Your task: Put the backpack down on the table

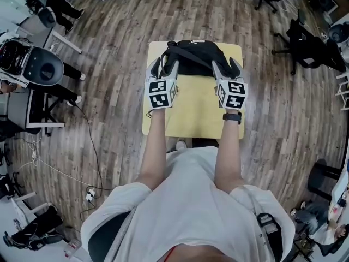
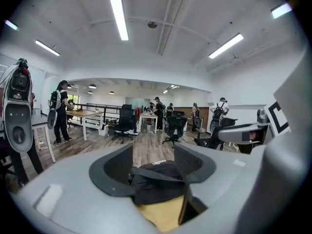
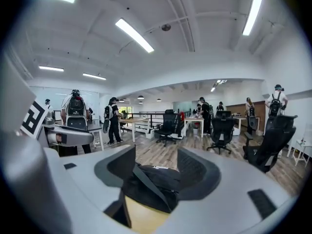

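The backpack (image 1: 193,56) blocks the far edge of the counter (image 1: 191,111). The near half is open for passing.

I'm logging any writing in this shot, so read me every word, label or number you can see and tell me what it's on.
No text here can be read.
On the backpack: a small white label, too small and blurred to read.
On the cubes of the left gripper and right gripper: black-and-white square markers, patterns only, no words or numbers.
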Demonstrator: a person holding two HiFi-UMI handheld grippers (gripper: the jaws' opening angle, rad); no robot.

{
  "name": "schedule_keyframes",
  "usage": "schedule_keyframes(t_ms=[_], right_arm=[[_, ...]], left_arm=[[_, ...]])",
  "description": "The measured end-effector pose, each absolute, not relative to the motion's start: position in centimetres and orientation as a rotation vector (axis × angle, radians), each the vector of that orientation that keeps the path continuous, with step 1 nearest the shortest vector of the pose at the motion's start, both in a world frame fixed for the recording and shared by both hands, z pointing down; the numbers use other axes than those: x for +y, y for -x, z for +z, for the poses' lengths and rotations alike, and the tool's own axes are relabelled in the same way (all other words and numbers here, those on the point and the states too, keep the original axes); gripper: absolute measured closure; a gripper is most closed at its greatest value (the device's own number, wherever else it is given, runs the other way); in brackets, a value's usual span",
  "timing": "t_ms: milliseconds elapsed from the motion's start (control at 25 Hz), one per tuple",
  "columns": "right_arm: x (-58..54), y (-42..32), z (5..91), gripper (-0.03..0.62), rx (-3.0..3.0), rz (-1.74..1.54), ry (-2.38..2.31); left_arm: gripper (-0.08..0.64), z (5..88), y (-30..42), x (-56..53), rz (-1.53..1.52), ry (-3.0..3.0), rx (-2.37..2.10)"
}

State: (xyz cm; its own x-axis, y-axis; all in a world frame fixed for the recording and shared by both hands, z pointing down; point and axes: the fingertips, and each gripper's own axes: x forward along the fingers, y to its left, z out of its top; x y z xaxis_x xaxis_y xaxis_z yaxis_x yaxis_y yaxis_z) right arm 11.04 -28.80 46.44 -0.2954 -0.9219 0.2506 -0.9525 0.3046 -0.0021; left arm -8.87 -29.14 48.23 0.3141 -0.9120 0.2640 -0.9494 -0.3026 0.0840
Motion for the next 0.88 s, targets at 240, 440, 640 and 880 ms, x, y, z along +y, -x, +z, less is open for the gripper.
schedule_keyframes(t_ms=[240, 440, 640, 880], right_arm=[[-26.8, -9.9, 42.7, 0.409, -2.41, 0.126, -1.743], [-25.1, -8.7, 39.8, 0.47, -2.446, 0.04, -1.76], [-23.6, -7.2, 37.7, 0.511, -2.469, -0.033, -1.758], [-22.1, -6.4, 36.2, 0.558, -2.461, -0.073, -1.795]], left_arm=[[0.405, 43.4, 9.1, -27.2, 0.129, -2.451, -1.781], [0.459, 41.0, 8.9, -25.6, 0.085, -2.49, -1.78], [0.506, 39.8, 9.3, -24.2, 0.074, -2.525, -1.781], [0.549, 38.2, 10.0, -23.1, 0.028, -2.55, -1.793]])
